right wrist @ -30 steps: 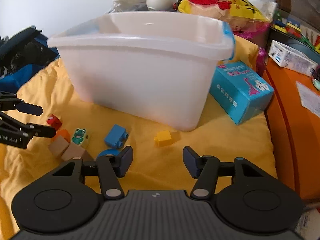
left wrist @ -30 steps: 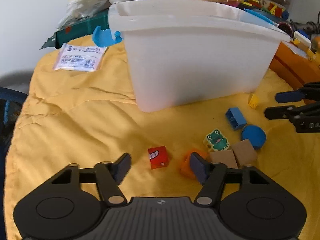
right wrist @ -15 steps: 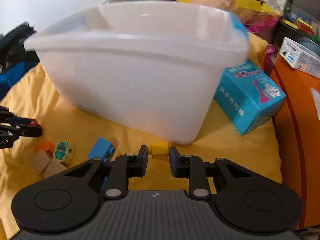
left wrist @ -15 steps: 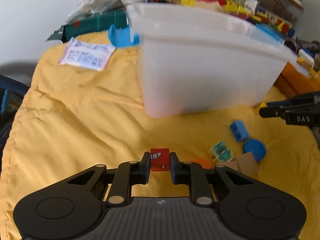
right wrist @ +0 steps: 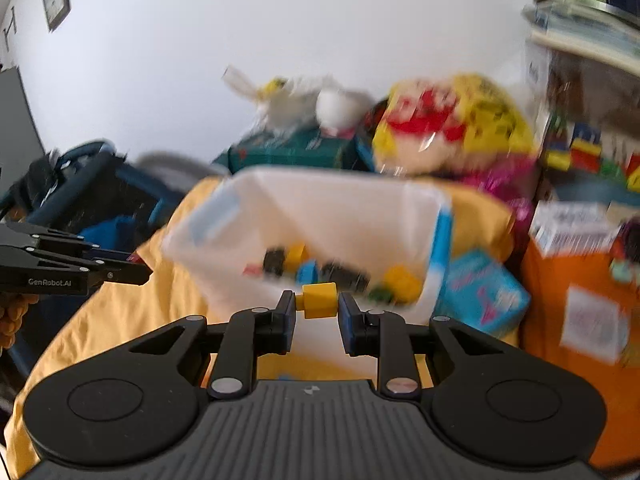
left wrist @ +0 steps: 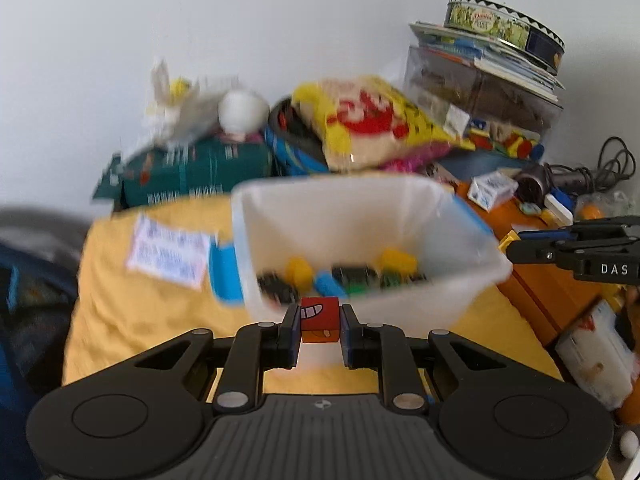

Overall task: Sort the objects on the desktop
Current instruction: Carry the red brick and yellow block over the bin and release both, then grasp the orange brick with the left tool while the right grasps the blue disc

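Observation:
My left gripper [left wrist: 320, 322] is shut on a red block [left wrist: 320, 319] with a toothy grin printed on it, held in the air in front of the white plastic bin [left wrist: 472, 280]. My right gripper [right wrist: 317, 306] is shut on a small yellow block [right wrist: 319, 300], also raised before the bin [right wrist: 420, 200]. Several blocks, yellow, blue, green and black, lie in the bin's bottom. Each gripper shows at the edge of the other's view: the right one [left wrist: 516, 247] and the left one [right wrist: 136, 270]. Both views are blurred by motion.
The bin stands on a yellow cloth [left wrist: 132, 312]. A white packet [left wrist: 168, 258] lies left of it, a light blue box [right wrist: 484, 292] right of it. Behind are a green box [left wrist: 192, 172], a yellow-red bag [left wrist: 372, 128], stacked books and a round tin [left wrist: 504, 28]. An orange surface [right wrist: 560, 312] lies right.
Both grippers, open a second ago, closed on their blocks on the cloth and have lifted them up, so the bin's inside now shows from above.

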Motion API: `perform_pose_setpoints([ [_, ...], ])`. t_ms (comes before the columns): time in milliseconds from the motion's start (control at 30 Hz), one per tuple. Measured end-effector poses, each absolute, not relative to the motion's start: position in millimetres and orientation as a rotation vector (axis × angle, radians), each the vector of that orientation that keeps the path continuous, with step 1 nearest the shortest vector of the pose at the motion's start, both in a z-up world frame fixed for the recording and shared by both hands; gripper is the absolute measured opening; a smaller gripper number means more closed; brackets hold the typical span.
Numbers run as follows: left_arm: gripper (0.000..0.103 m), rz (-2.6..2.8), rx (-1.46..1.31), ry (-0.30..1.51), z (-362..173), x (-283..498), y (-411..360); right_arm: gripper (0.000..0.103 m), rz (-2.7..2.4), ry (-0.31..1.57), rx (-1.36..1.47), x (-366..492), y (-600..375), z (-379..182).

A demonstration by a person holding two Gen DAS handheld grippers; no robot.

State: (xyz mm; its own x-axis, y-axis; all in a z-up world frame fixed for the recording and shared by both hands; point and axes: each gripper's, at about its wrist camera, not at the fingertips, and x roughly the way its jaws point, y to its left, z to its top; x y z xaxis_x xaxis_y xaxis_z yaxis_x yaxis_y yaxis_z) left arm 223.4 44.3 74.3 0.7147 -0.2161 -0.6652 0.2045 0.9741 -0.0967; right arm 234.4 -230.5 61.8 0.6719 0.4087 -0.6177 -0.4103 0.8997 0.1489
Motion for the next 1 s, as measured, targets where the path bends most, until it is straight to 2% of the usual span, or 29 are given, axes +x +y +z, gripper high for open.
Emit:
perform_pose_setpoints([
  [467,0.023,-0.227,-0.011,0.873,106.7,319.4,29.2,0.026,0.364,0.927,0.022,332.0,-222.7,79.1],
  [533,0.035,-0.212,-0.007,0.881,105.3,324.1,29.0,0.028,0.369,0.942,0.027,338.2,-220.2,78.6],
  [567,0.054,-0.196,-0.013,0.893,103.2,326.3,30.3,0.035,0.370,0.947,0.030,340.4,-219.3,77.7],
  [600,0.067,-0.179,-0.015,0.897,100.9,326.3,31.3,0.045,0.362,0.960,0.026,343.0,-218.1,75.5],
  [633,0.068,-0.165,-0.005,0.892,98.9,324.9,32.2,0.062,0.340,0.963,0.018,344.2,-217.2,74.2],
  [800,0.068,-0.165,0.023,0.904,80.8,305.1,41.8,0.064,0.336,0.943,0.015,337.2,-220.3,68.1],
  [1000,0.068,-0.253,0.085,0.781,53.9,228.8,45.6,0.064,0.382,0.855,0.037,289.6,-232.5,60.1],
])
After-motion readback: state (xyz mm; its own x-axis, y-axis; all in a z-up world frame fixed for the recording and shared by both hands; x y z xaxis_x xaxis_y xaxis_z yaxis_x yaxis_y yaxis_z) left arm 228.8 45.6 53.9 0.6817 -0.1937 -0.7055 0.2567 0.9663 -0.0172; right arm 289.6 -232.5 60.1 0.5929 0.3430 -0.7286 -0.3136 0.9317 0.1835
